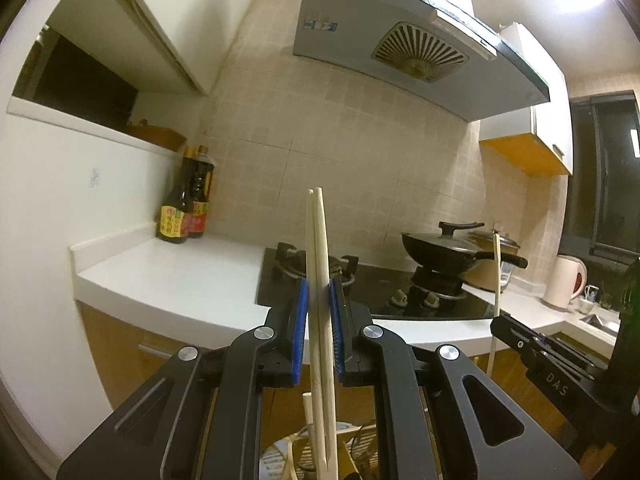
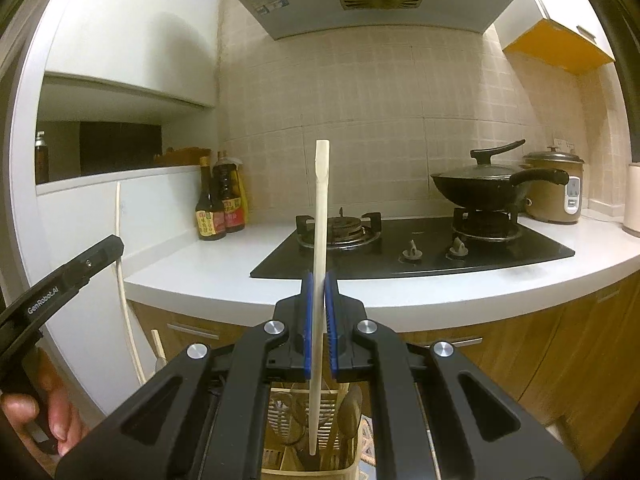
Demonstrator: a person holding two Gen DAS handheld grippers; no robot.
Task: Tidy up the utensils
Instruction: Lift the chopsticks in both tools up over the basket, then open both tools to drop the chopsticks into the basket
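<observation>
At a kitchen counter, our left gripper clamps a pair of chopsticks upright at frame centre, while our right gripper pinches a single chopstick likewise. Both sets hang over the slatted utensil holder at the bottom edge, before the stove.

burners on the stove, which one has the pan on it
The right burner, nearest the rice cooker, carries the lidded black pan. The left burner, nearer the sauce bottles, is bare.
</observation>
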